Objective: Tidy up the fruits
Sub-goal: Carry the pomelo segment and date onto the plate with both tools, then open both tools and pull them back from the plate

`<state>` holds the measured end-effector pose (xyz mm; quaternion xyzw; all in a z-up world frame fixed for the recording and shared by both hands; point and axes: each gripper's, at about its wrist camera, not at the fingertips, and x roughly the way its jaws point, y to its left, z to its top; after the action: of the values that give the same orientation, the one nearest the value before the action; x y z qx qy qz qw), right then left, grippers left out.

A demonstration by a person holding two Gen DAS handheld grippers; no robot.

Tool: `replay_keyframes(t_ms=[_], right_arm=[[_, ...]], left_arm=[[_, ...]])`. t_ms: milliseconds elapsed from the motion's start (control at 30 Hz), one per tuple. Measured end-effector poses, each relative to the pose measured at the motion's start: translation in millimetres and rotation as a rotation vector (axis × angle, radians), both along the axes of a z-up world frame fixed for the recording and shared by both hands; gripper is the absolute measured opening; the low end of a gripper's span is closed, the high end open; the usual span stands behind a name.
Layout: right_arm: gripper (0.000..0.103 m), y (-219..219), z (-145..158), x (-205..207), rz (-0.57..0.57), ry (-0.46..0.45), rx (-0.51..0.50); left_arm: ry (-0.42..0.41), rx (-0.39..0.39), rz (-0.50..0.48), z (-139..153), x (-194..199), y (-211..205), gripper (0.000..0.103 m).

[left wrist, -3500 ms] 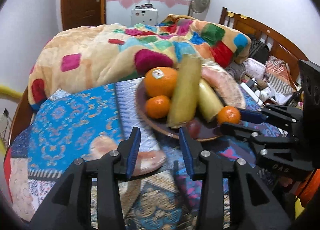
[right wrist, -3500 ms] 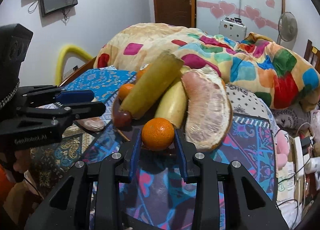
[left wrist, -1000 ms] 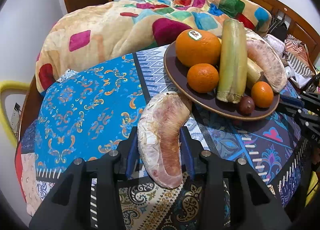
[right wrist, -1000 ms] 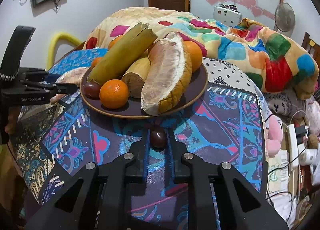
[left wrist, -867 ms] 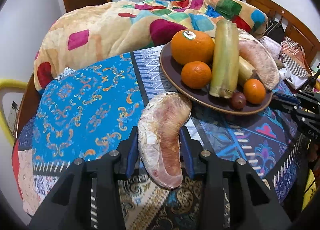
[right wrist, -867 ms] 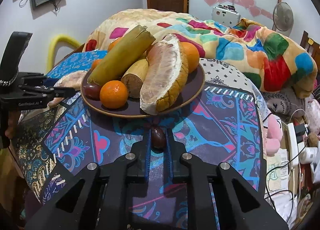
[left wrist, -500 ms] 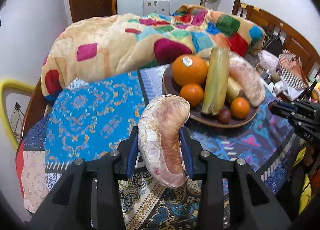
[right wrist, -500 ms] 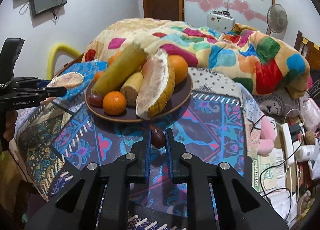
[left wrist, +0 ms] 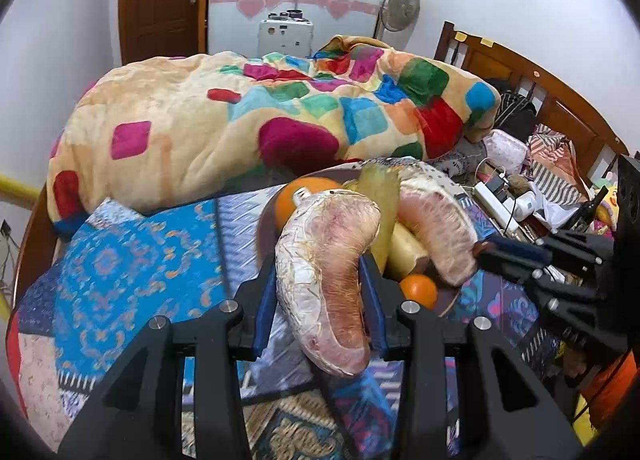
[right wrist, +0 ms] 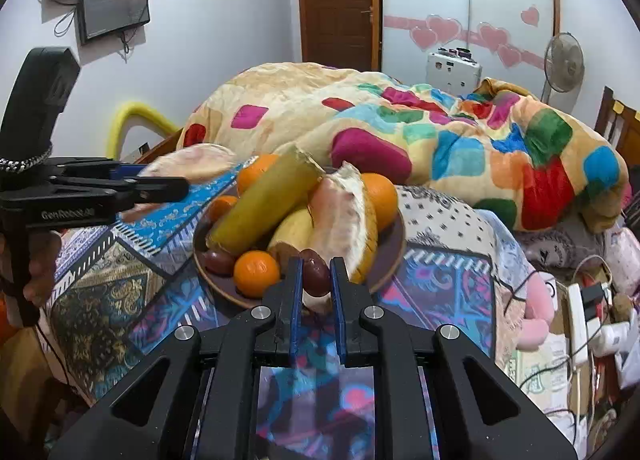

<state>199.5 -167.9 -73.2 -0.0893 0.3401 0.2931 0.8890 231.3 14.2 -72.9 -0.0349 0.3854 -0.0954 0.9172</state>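
The left tool [left wrist: 320, 296] is clenched on a peeled pomelo wedge [left wrist: 328, 272], which a second ago lay on the patterned cloth [left wrist: 132, 272] and now hangs in the air just short of the plate [right wrist: 390, 256]. So the pick-up is done, and the wedge only needs a landing spot. The plate is already crowded with a long green stalk [right wrist: 264, 204], a small orange [right wrist: 256, 274], a dark date [right wrist: 218, 262], a second pomelo wedge [right wrist: 344, 224] and a big orange [right wrist: 380, 196]. Further right, the right tool [right wrist: 314, 280] is clenched on another date [right wrist: 315, 276], lifted since then and held over the plate's near rim. Both loose fruits look almost home.
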Motion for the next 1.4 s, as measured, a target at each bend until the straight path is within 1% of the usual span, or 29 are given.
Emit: replay_keyframes(t_ms=[167,267,367,467,567,733,833,967,1100,1200,1300,1400], right_arm=[[0.012,13,-5,10,0.020,0.009,-0.004],[0.012,18,-10,14,0.030,0.018,-0.011],[0.012,24,-15,17,0.038,0.022,-0.026],[0.012,27,-19,18,0.043,0.027,-0.039],[0.012,30,-21,15,0.042,0.007,-0.059],[0.012,32,-20,9,0.038,-0.017,-0.088],[0.013,29,-19,9,0.038,-0.009,-0.085],[0.013,29,-19,10,0.037,-0.003,-0.081],[0.014,29,-19,10,0.036,-0.003,-0.081],[0.014,29,-19,10,0.037,-0.003,-0.082],[0.016,29,-19,10,0.036,-0.002,-0.078],[0.023,29,-18,8,0.037,-0.005,-0.071]], left_arm=[[0.007,-0.017,0.003,-6,22,-8,0.039],[0.013,-0.020,0.007,-11,28,-10,0.039],[0.028,-0.018,0.007,-16,30,-10,0.039],[0.032,-0.040,0.003,-19,30,-9,0.039],[0.040,-0.053,0.007,-20,29,-6,0.040],[0.047,-0.040,0.011,-23,25,-2,0.040],[0.050,-0.040,0.017,-26,22,2,0.040],[0.039,-0.007,0.014,-26,20,0,0.041],[0.033,0.003,0.019,-26,21,0,0.045],[0.042,-0.014,0.027,-27,23,4,0.050],[0.048,-0.024,0.028,-28,24,6,0.051],[0.047,-0.018,0.027,-27,24,6,0.052]])
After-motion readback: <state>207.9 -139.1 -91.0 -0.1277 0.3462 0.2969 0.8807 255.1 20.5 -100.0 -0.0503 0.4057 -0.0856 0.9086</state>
